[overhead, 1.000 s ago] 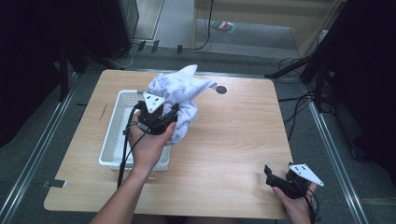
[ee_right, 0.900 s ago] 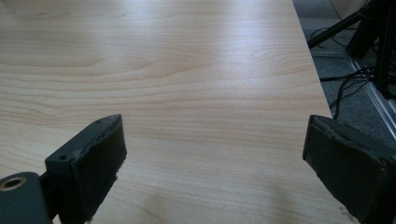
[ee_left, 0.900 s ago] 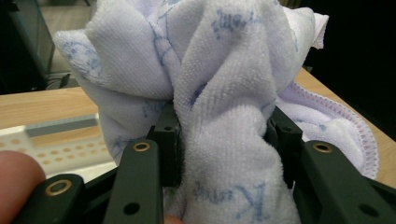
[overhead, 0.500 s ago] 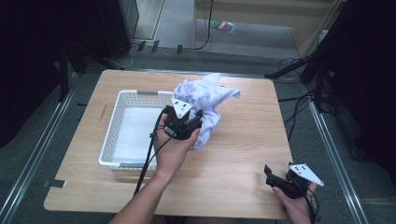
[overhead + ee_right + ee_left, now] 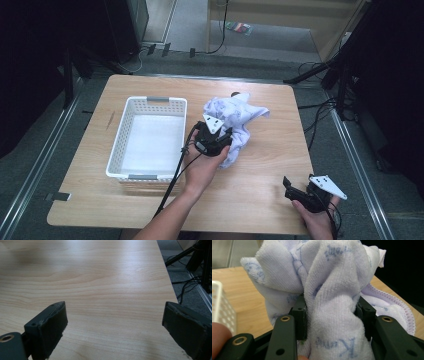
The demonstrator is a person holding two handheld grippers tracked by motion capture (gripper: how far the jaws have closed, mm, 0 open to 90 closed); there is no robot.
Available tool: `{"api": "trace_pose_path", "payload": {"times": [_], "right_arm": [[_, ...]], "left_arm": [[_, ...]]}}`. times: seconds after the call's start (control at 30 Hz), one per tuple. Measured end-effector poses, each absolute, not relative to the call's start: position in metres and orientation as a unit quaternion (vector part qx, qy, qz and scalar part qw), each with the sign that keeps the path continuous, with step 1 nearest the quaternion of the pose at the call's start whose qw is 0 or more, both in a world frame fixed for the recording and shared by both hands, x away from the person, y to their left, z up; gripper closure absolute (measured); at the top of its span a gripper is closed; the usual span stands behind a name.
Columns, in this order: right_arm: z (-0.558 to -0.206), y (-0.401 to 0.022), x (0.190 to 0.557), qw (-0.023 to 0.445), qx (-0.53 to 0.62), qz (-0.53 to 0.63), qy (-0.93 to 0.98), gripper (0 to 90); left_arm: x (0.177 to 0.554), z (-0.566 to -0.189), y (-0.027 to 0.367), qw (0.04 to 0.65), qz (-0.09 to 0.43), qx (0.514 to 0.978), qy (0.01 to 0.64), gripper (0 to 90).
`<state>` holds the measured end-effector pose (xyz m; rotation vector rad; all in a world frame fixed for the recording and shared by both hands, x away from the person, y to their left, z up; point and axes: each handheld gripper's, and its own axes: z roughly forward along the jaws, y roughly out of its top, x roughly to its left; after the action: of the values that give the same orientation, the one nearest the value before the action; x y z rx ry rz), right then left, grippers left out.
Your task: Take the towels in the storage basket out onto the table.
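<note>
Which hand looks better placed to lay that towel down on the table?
Left. The left gripper is already shut on the towel right beside the basket. The right gripper rests open near the table's near right corner, well away from it.

Blue print on the towel (image 5: 337,302) that I hold shows one legible letter, "K", beside the lower fold; the remaining words are too blurred to read.
</note>
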<state>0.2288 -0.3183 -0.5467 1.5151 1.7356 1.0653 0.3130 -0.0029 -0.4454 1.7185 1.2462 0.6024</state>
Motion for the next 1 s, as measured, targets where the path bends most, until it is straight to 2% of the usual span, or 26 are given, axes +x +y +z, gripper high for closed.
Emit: {"api": "trace_pose_path", "payload": {"times": [0.33,0.43,0.53,0.6,0.67,0.77,1.0], "right_arm": [[-0.547,-0.318,0.229,0.297,0.57,0.401,0.652,5.8],[-0.547,-0.319,0.229,0.297,0.57,0.402,0.653,5.8],[-0.547,-0.319,0.228,0.296,0.57,0.402,0.652,5.8],[-0.547,-0.319,0.228,0.296,0.571,0.402,0.652,5.8],[-0.547,-0.319,0.229,0.297,0.57,0.402,0.653,5.8],[-0.547,-0.319,0.229,0.297,0.57,0.401,0.653,5.8],[-0.547,-0.318,0.229,0.297,0.571,0.401,0.652,5.7]], "left_arm": [[0.317,-0.488,-0.021,0.431,0.211,0.721,0.501,51.0],[0.32,-0.5,-0.021,0.43,0.178,0.73,0.501,47.2],[0.32,-0.504,-0.02,0.43,0.181,0.727,0.504,30.9],[0.32,-0.502,-0.02,0.428,0.174,0.728,0.507,12.6],[0.319,-0.497,-0.016,0.426,0.166,0.732,0.505,1.2],[0.313,-0.487,-0.011,0.427,0.187,0.734,0.493,0.0],[0.303,-0.463,0.008,0.461,0.194,0.724,0.475,0.0]]}}
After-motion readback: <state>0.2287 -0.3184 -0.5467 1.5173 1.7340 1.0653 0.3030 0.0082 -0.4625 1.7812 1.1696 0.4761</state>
